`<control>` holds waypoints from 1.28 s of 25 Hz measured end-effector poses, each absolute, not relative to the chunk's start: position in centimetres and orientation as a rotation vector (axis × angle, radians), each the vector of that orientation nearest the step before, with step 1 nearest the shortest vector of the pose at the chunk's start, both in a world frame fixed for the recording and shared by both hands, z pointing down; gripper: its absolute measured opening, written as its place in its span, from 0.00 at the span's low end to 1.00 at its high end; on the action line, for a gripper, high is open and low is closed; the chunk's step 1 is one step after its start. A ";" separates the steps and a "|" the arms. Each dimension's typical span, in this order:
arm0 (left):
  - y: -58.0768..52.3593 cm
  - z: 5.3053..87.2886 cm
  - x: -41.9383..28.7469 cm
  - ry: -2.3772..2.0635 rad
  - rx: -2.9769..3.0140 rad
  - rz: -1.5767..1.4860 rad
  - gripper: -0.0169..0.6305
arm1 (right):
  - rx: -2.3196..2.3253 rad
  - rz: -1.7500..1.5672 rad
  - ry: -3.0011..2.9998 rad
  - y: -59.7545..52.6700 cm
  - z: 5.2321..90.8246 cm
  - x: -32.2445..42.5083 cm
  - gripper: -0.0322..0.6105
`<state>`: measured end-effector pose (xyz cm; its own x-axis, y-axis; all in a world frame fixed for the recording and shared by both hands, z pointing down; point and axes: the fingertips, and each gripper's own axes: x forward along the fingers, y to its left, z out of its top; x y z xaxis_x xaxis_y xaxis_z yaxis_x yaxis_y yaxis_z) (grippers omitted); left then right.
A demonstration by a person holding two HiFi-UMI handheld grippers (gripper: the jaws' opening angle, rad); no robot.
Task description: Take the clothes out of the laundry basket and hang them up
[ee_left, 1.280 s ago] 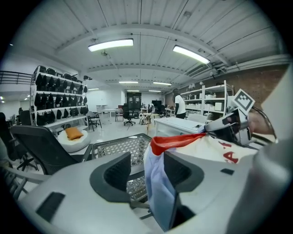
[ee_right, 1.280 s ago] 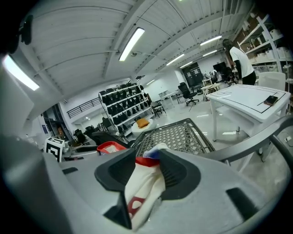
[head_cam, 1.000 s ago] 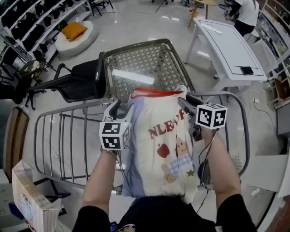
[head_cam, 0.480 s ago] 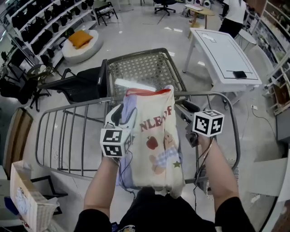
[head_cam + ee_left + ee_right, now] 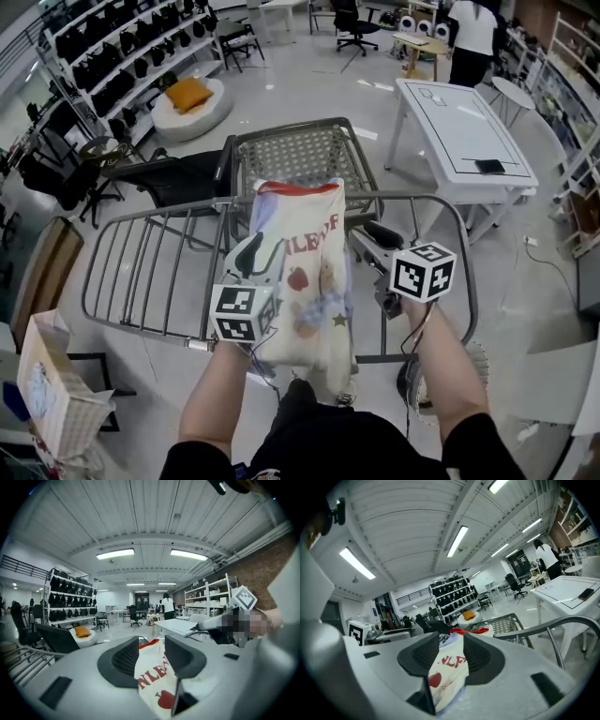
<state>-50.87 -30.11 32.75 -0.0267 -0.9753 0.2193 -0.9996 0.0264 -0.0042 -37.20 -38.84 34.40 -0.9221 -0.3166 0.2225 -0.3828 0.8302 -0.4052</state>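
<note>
Left gripper [image 5: 255, 255], right gripper [image 5: 367, 236]: jaws just closing further, clenched on printed garment [image 5: 305, 281].

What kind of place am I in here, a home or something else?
Probably a large open workspace or lab hall, not a home: long shelving of black bags, a white table and an office chair.

My right gripper [image 5: 451, 645] has just been closing its jaws on the printed shirt [image 5: 449, 670], which fills the gap between the pads. A grey rack rail [image 5: 562, 624] curves off at four o'clock, and a white table [image 5: 567, 588] stands at three.
</note>
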 end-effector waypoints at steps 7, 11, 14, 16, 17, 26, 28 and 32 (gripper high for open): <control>-24.8 31.8 -48.5 -2.214 1.996 0.179 0.10 | 0.386 0.624 -2.940 -33.9 32.5 -36.1 0.09; -21.8 31.6 -49.2 -2.245 1.951 0.167 0.07 | 0.330 0.613 -2.957 -31.7 31.9 -36.9 0.06; -19.9 31.7 -50.0 -2.249 1.943 0.141 0.05 | 0.311 0.595 -2.972 -30.2 31.7 -37.8 0.06; -18.5 31.7 -50.7 -2.245 1.946 0.139 0.05 | 0.304 0.575 -2.981 -29.0 31.5 -38.6 0.06; -17.8 31.7 -51.1 -2.243 1.949 0.143 0.05 | 0.303 0.569 -2.985 -28.3 31.3 -39.2 0.06; -11.3 30.6 -54.8 -2.176 2.039 0.120 0.05 | 0.378 0.590 -2.994 -21.3 30.1 -43.0 0.05; -10.1 30.5 -55.2 -2.149 2.072 0.106 0.05 | 0.409 0.584 -2.991 -19.7 30.1 -43.2 0.05; -8.5 30.1 -55.0 -2.080 2.150 0.076 0.05 | 0.517 0.576 -2.988 -17.0 29.5 -42.2 0.05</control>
<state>-55.03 -8.51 30.08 0.0378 -0.9895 0.1395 -0.9970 -0.0280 0.0716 -42.20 -16.99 29.55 -0.9424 -0.3139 0.1153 -0.3342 0.8743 -0.3520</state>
